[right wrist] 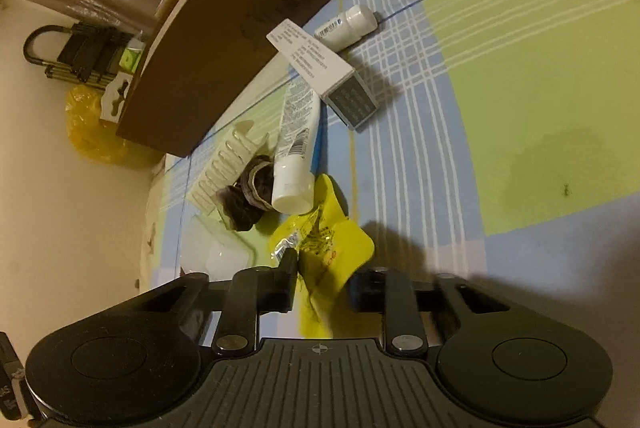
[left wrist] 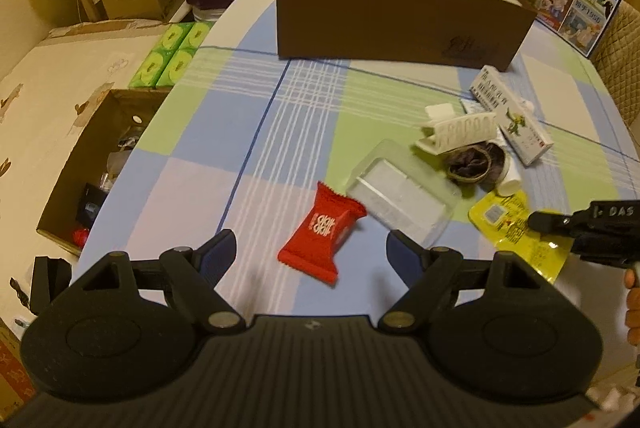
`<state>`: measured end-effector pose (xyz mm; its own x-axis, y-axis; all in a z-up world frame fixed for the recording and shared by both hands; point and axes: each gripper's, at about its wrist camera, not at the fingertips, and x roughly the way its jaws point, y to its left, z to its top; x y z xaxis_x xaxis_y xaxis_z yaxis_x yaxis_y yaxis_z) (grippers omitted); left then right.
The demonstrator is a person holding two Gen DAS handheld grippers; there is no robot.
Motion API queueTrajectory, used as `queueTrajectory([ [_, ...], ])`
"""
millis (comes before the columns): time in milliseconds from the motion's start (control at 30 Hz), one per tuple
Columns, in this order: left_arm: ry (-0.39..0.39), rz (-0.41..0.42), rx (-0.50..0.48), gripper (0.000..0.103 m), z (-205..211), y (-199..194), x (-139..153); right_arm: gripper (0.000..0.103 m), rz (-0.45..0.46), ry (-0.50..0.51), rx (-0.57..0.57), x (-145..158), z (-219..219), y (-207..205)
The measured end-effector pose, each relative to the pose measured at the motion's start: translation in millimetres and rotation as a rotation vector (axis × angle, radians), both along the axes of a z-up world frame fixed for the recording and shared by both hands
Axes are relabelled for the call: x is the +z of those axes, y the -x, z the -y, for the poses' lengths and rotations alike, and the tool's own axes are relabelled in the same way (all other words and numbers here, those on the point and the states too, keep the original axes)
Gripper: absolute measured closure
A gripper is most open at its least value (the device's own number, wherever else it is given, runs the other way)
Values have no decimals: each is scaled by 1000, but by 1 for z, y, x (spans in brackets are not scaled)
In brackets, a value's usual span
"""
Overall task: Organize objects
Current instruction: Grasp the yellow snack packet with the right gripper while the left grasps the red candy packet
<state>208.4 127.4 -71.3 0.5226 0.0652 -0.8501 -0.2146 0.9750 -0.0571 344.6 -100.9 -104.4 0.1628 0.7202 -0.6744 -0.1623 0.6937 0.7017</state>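
Left wrist view: left tool [left wrist: 310, 252] spread apart above red candy packet [left wrist: 322, 233], near brown box [left wrist: 396, 16]. Right tool [right wrist: 322, 282] clamped on yellow sachet [right wrist: 328, 248].

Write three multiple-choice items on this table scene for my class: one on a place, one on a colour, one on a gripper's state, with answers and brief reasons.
1. Where does the red candy packet lie?
A. inside the brown box
B. on the checked tablecloth, ahead of the left gripper
C. on the clear plastic tray

2. What colour is the sachet at the right gripper?
A. yellow
B. blue
C. white

3. How does the left gripper stand?
A. shut on the packet
B. open, holding nothing
C. shut and empty

Answers: B, it rests on the cloth between the open fingers' line; A, the yellow sachet is pinched there; B, its fingers stand wide apart.
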Motion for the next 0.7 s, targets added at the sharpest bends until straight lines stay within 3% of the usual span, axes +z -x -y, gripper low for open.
queueTrajectory([
  [400, 1, -32, -98, 25, 5, -15, -22, 86, 12, 44, -14, 23, 26, -1],
  [700, -5, -65, -156, 43, -2, -31, -45, 86, 27, 50, -111, 39, 58, -3],
])
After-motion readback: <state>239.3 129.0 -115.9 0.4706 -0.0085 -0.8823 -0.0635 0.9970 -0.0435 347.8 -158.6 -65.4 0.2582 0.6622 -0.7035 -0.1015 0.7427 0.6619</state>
